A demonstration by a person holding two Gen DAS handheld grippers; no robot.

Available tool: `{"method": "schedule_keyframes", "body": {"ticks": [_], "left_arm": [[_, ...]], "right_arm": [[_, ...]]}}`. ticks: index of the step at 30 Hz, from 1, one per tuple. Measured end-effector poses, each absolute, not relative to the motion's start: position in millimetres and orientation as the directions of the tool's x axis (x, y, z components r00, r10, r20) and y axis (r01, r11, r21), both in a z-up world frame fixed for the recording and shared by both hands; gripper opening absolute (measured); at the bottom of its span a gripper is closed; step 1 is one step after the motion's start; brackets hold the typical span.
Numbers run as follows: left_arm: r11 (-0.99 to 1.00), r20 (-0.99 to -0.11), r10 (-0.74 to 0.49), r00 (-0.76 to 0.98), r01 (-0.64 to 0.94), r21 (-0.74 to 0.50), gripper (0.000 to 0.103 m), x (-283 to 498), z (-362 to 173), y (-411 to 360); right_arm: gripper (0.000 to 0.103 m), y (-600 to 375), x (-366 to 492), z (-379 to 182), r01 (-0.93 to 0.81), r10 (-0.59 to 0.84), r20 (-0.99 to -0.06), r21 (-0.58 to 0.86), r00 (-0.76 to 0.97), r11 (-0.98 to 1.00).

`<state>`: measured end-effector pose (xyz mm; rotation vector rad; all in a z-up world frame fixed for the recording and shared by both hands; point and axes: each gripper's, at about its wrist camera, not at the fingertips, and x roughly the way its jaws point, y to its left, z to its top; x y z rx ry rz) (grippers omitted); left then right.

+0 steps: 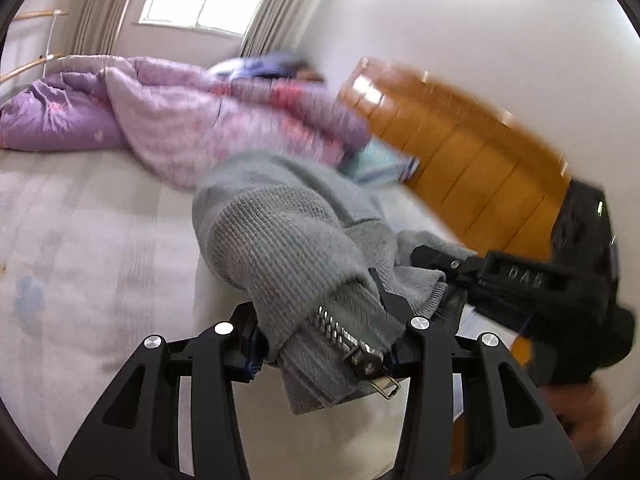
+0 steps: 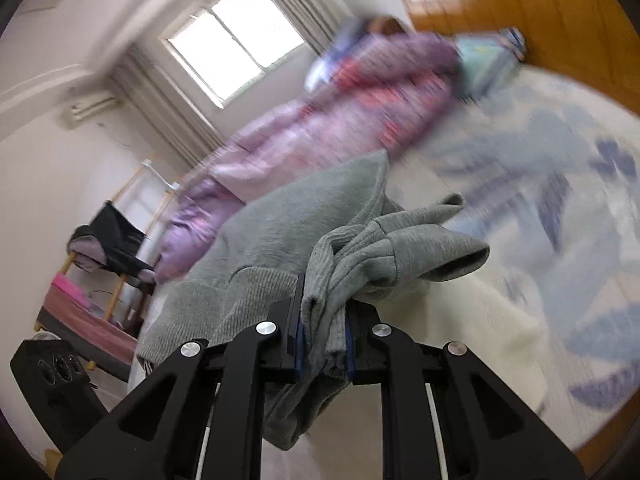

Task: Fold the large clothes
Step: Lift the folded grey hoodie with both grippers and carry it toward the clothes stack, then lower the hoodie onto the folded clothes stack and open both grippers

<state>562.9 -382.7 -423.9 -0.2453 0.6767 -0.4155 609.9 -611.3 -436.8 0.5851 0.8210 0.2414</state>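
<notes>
While both views are smearing with motion blur, the grips are reading clearly enough. Left gripper is clamping a thick bunch of the grey knit sweater: ribbed hem and the metal zipper end are sitting right between its jaws, zipper pull dangling below. Right gripper is pinching a narrower gather of the same sweater, jaws nearly together with fabric squeezed between the blue pads; a cuffed sleeve opening is flopping off to the right of it.

Sweater is hanging between the 2 grippers, lifted clear of the bed near them, with the far part trailing back toward the mattress. In the left wrist view the right gripper is showing at the right edge, biting the fabric just beside the left one, with a hand partly visible under it.

Background: purple quilt is lying heaped along the far side of the bed, wooden headboard is standing against the wall, window with curtains beyond. Sheet is showing a pale blue print. Black speaker-like box is sitting low left in the right wrist view; detail there is too blurred to tell more.
</notes>
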Motion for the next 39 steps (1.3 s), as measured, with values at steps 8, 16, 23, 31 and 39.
{"method": "schedule_keyframes", "body": {"ticks": [8,16,23,31,39], "left_arm": [[0.916,-0.698,-0.402,0.592,0.270,-0.299,0.054,546.0,-489.1,-389.5],[0.922,-0.792,-0.387,0.472,0.166,-0.351,0.079,548.7,-491.5,-360.1],[0.925,-0.723,-0.374,0.581,0.178,-0.336,0.081,556.9,-436.3,-331.0],[0.935,-0.746,-0.355,0.563,0.230,-0.271,0.077,649.8,-415.5,-358.2],[0.967,-0.814,-0.236,0.531,0.210,-0.143,0.077,701.0,-457.2,-391.4]], "right_arm": [[0.019,-625.8,604.9,-499.7,0.161,0.407,-0.765,0.543,0.499,0.824],[0.052,-615.0,579.8,-471.8,0.230,0.173,-0.875,0.302,0.451,0.925],[0.051,-561.7,597.2,-422.7,0.009,0.294,-0.788,0.354,0.541,0.935],[0.048,-538.6,612.3,-442.7,-0.008,0.325,-0.823,0.363,0.465,0.932],[0.054,-548.5,649.5,-502.3,0.042,0.289,-0.875,0.331,0.388,0.943]]}}
